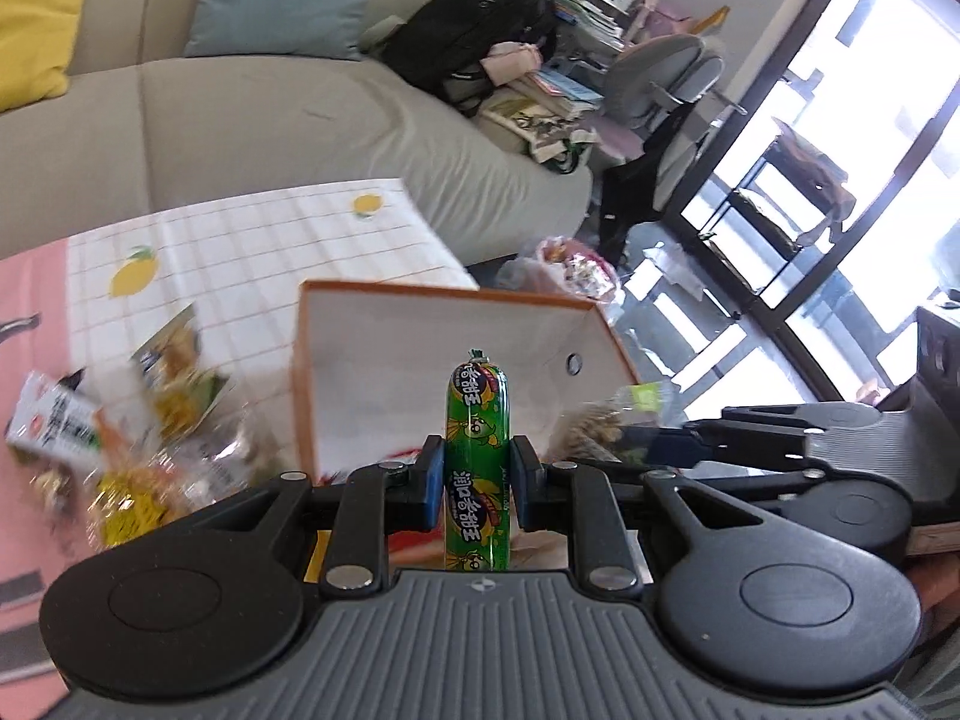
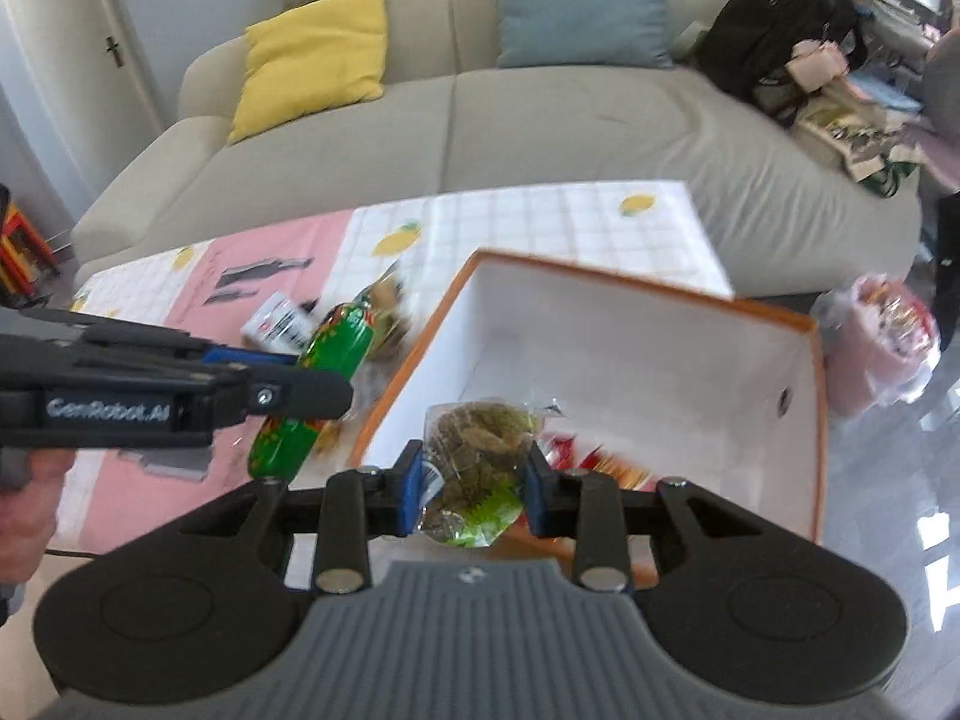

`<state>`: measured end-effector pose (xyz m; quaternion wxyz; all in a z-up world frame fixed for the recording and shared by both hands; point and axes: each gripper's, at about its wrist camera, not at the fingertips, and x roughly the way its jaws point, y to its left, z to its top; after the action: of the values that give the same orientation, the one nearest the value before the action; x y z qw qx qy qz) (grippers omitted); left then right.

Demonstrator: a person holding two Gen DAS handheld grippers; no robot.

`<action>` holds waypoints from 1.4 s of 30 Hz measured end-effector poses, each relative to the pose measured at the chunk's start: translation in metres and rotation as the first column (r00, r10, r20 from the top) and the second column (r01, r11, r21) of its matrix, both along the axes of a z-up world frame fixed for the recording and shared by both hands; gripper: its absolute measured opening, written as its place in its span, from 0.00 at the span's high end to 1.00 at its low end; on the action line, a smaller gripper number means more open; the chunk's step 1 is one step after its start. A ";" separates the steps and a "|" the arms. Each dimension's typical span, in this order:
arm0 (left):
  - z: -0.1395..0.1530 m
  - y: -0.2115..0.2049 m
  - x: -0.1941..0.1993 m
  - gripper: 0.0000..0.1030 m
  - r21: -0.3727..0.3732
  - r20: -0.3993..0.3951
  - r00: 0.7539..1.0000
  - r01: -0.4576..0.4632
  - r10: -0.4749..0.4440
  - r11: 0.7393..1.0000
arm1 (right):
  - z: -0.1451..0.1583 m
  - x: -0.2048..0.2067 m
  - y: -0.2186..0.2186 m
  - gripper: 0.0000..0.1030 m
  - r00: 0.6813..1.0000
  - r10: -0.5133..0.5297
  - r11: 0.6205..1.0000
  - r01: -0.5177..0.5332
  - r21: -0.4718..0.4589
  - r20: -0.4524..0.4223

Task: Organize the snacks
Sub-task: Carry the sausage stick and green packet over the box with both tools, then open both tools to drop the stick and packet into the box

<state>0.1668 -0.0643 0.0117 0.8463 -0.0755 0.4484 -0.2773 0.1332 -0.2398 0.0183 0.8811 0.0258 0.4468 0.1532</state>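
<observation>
In the left wrist view my left gripper is shut on a green sausage stick, which stands upright between the blue pads. Behind it is an orange-rimmed box with a white inside. My right gripper is shut on a clear packet of brownish-green snacks, held over the box's near left corner. Red packets lie in the box. The right wrist view shows the left gripper at the left with the sausage. In the left view the right gripper comes in from the right.
Loose snack packs lie on the pink and lemon-print tablecloth left of the box. A plastic bag of snacks sits on the floor to the right. A grey sofa stands behind the table. A hand holds the left gripper.
</observation>
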 end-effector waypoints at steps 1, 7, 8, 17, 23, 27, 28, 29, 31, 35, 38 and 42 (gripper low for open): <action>-0.001 -0.005 0.007 0.76 0.001 -0.004 1.000 0.008 -0.008 1.000 | 0.000 0.008 -0.003 0.70 1.000 -0.009 1.000 0.009 0.005 -0.007; -0.022 -0.032 0.046 0.76 0.016 -0.043 0.998 0.053 -0.052 0.998 | -0.029 0.052 -0.021 0.70 0.997 -0.060 0.998 0.059 -0.012 -0.053; -0.027 -0.035 0.052 0.76 0.024 -0.052 0.997 0.059 -0.057 0.998 | -0.035 0.057 -0.024 0.70 0.996 -0.068 0.998 0.068 -0.012 -0.063; -0.072 -0.063 0.093 0.76 0.133 -0.107 0.988 0.121 -0.107 0.984 | -0.089 0.099 -0.027 0.70 0.992 -0.039 0.999 0.034 -0.041 -0.119; -0.094 -0.073 0.104 0.76 0.214 -0.144 0.980 0.163 -0.134 0.963 | -0.113 0.114 -0.017 0.70 0.988 0.007 0.995 -0.021 -0.092 -0.153; -0.106 -0.075 0.111 0.76 0.263 -0.191 0.974 0.171 -0.123 0.950 | -0.125 0.120 -0.011 0.69 0.985 0.039 0.993 -0.058 -0.106 -0.169; -0.108 -0.075 0.113 0.76 0.276 -0.202 0.973 0.170 -0.116 0.946 | -0.127 0.120 -0.009 0.69 0.984 0.044 0.992 -0.064 -0.109 -0.174; -0.110 -0.075 0.114 0.76 0.287 -0.213 0.971 0.165 -0.105 0.944 | -0.131 0.121 -0.008 0.69 0.982 0.048 0.991 -0.069 -0.111 -0.180; -0.113 -0.076 0.117 0.76 0.304 -0.231 0.969 0.162 -0.092 0.939 | -0.135 0.121 -0.004 0.69 0.981 0.056 0.991 -0.078 -0.111 -0.188; -0.118 -0.079 0.116 0.76 0.357 -0.238 0.967 0.175 -0.091 0.917 | -0.141 0.124 0.001 0.69 0.979 0.069 0.989 -0.092 -0.114 -0.191; -0.119 -0.078 0.117 0.76 0.370 -0.241 0.967 0.166 -0.077 0.914 | -0.143 0.125 0.002 0.68 0.979 0.069 0.991 -0.091 -0.102 -0.194; -0.114 -0.078 0.116 0.75 0.374 -0.229 0.970 0.159 -0.075 0.914 | -0.142 0.124 0.007 0.67 0.979 0.074 0.988 -0.099 -0.123 -0.192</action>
<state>0.2828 -0.1420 -0.1028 0.7740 0.0927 0.5852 -0.2234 0.2574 -0.2330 -0.1237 0.8275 -0.0375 0.5373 0.1585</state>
